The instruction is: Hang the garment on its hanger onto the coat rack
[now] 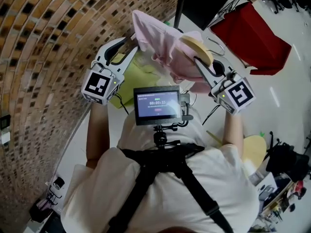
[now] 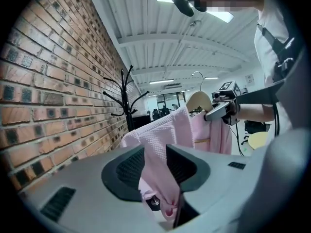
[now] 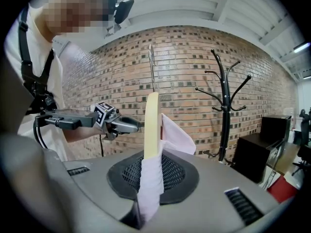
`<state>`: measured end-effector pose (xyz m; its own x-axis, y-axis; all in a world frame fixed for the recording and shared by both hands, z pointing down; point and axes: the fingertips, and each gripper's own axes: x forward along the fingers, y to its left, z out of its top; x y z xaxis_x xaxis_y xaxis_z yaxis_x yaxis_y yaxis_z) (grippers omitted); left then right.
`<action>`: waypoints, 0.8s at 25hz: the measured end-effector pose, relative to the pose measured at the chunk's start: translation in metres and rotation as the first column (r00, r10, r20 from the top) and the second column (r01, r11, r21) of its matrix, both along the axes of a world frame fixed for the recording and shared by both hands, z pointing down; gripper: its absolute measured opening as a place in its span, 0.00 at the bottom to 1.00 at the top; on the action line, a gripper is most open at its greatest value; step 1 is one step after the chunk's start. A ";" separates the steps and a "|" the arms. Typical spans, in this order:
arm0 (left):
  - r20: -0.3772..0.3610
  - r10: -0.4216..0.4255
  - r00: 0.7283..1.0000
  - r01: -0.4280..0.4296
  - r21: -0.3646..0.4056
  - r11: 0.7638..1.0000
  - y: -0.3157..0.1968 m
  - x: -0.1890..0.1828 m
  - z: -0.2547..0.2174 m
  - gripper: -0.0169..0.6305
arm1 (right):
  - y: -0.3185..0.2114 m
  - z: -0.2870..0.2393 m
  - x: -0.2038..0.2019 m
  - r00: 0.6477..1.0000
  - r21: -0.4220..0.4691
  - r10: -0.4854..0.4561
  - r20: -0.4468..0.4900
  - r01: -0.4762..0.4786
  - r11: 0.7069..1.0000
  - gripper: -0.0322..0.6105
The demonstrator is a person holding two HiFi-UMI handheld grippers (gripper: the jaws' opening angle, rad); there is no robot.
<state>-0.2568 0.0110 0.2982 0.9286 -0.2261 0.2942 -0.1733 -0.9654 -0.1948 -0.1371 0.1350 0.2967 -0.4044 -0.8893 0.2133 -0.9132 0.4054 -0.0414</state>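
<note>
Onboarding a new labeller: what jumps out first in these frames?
The pink garment on its wooden hanger, held up at top centre of the head view: the left tongs pinch the fabric, and the right tongs clamp the hanger's cloth-covered shoulder. Next comes the black coat rack standing by the brick wall, right of the hanger in the right gripper view.
</note>
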 end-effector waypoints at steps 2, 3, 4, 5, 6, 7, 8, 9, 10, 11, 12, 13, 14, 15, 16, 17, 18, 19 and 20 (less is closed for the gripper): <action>0.014 0.016 1.000 -0.016 -0.012 1.000 0.017 0.050 0.006 0.24 | 0.019 0.003 0.050 1.000 -0.001 0.025 0.010 -0.025 1.000 0.06; 0.022 0.023 0.999 -0.023 -0.021 1.000 0.026 0.075 0.009 0.24 | 0.029 0.004 0.075 0.999 -0.002 0.037 0.015 -0.037 0.999 0.06; 0.027 0.029 0.999 -0.029 -0.028 0.999 0.033 0.095 0.012 0.24 | 0.037 0.006 0.096 0.999 -0.003 0.049 0.018 -0.049 0.999 0.06; 0.029 0.035 0.999 -0.034 -0.032 0.999 0.038 0.110 0.014 0.24 | 0.044 0.007 0.112 0.998 -0.004 0.062 0.019 -0.061 0.998 0.06; 0.028 0.040 0.999 -0.039 -0.035 0.999 0.041 0.118 0.016 0.24 | 0.049 0.007 0.121 0.997 -0.003 0.074 0.018 -0.074 0.997 0.06; 0.025 0.044 0.999 -0.043 -0.037 0.998 0.041 0.122 0.018 0.24 | 0.053 0.007 0.126 0.996 -0.003 0.086 0.015 -0.086 0.996 0.06; 0.021 0.048 0.999 -0.048 -0.039 0.998 0.041 0.124 0.020 0.24 | 0.056 0.007 0.129 0.995 -0.003 0.098 0.011 -0.098 0.995 0.06; 0.017 0.053 0.998 -0.052 -0.041 0.998 0.041 0.127 0.021 0.24 | 0.059 0.007 0.133 0.994 -0.004 0.111 0.007 -0.111 0.994 0.06; 0.014 0.058 0.998 -0.057 -0.043 0.997 0.042 0.134 0.023 0.24 | 0.064 0.008 0.141 0.992 -0.005 0.125 0.005 -0.125 0.992 0.06; 0.014 0.064 0.998 -0.063 -0.046 0.997 0.045 0.147 0.025 0.24 | 0.070 0.009 0.154 0.990 -0.007 0.141 0.004 -0.140 0.990 0.06; 0.015 0.073 0.997 -0.072 -0.051 0.996 0.049 0.164 0.027 0.24 | 0.077 0.010 0.172 0.987 -0.010 0.158 0.005 -0.158 0.987 0.06; 0.017 0.083 0.996 -0.082 -0.055 0.995 0.053 0.182 0.030 0.24 | 0.084 0.013 0.190 0.984 -0.014 0.177 0.006 -0.177 0.984 0.06; 0.019 0.095 0.995 -0.094 -0.060 0.994 0.057 0.197 0.032 0.24 | 0.090 0.015 0.206 0.980 -0.019 0.197 0.007 -0.196 0.980 0.06; 0.021 0.110 0.994 -0.108 -0.064 0.992 0.060 0.209 0.033 0.24 | 0.095 0.018 0.218 0.976 -0.025 0.216 0.006 -0.215 0.976 0.06; 0.023 0.125 0.992 -0.124 -0.066 0.990 0.063 0.217 0.034 0.24 | 0.098 0.019 0.226 0.972 -0.030 0.234 0.004 -0.234 0.972 0.06; 0.024 0.142 0.990 -0.140 -0.066 0.988 0.064 0.222 0.035 0.24 | 0.101 0.021 0.231 0.968 -0.034 0.251 0.000 -0.251 0.967 0.06; 0.024 0.157 0.987 -0.155 -0.065 0.986 0.064 0.226 0.034 0.24 | 0.103 0.021 0.236 0.963 -0.036 0.268 -0.005 -0.268 0.963 0.06; 0.023 0.171 0.985 -0.169 -0.063 0.984 0.062 0.229 0.033 0.24 | 0.105 0.021 0.239 0.959 -0.037 0.285 -0.011 -0.285 0.958 0.06; 0.020 0.183 0.983 -0.181 -0.063 0.981 0.059 0.233 0.032 0.24 | 0.105 0.021 0.241 0.954 -0.038 0.300 -0.017 -0.301 0.953 0.06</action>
<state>-0.0240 0.0697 0.3305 0.9445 -0.0353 0.3266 0.0104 -0.9905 -0.1373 0.1039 0.2398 0.3178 -0.1174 -0.9602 0.2533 -0.9930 0.1105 -0.0413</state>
